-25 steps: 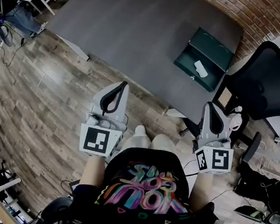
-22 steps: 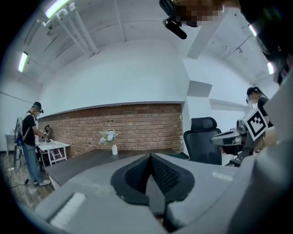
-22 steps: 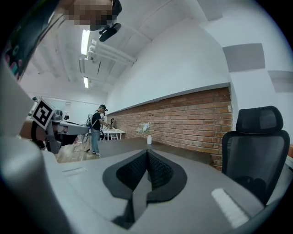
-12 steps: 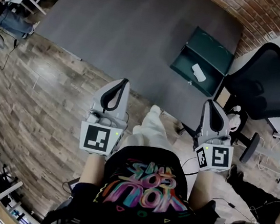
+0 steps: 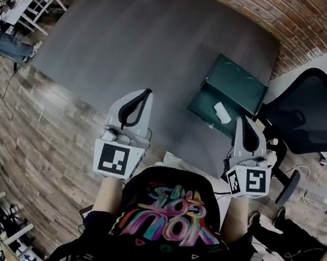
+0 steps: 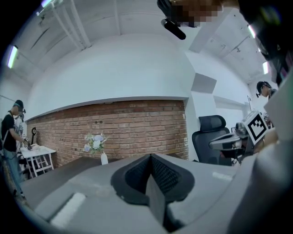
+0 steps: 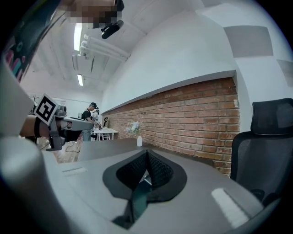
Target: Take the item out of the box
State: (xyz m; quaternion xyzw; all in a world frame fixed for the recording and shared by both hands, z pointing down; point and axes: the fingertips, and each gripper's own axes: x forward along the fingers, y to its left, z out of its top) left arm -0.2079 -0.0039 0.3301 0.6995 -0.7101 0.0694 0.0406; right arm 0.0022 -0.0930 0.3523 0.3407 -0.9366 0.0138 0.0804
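Two grippers were held close to the person's body at the near edge of the dark grey table (image 5: 164, 42). Only the head view showed the task's things. The green box (image 5: 242, 84) stood open near the table's right edge, and the white item (image 5: 221, 112) lay inside it, towards its near side. In that view the tip of the right gripper (image 5: 241, 120) appeared just beside the box's near right corner. The left gripper (image 5: 144, 94) was well apart from the box, in front of bare tabletop.

The head view saw both tools from behind, so the jaws had to be read from the gripper views. The left gripper view showed its jaws pressed together with nothing between them. The right gripper view showed its tips meeting in the same way, also empty. A sliver of green showed through the slot below them, too little to tell what it was. Neither gripper view showed the white item.

Both gripper views looked level across the table, taking in the brick wall (image 6: 137, 123), a vase of flowers (image 6: 96, 145) at the table's far edge and a black office chair (image 6: 209, 137). The left gripper view also caught another person (image 6: 9, 132) standing by a small white table (image 6: 39, 155) at the far left.
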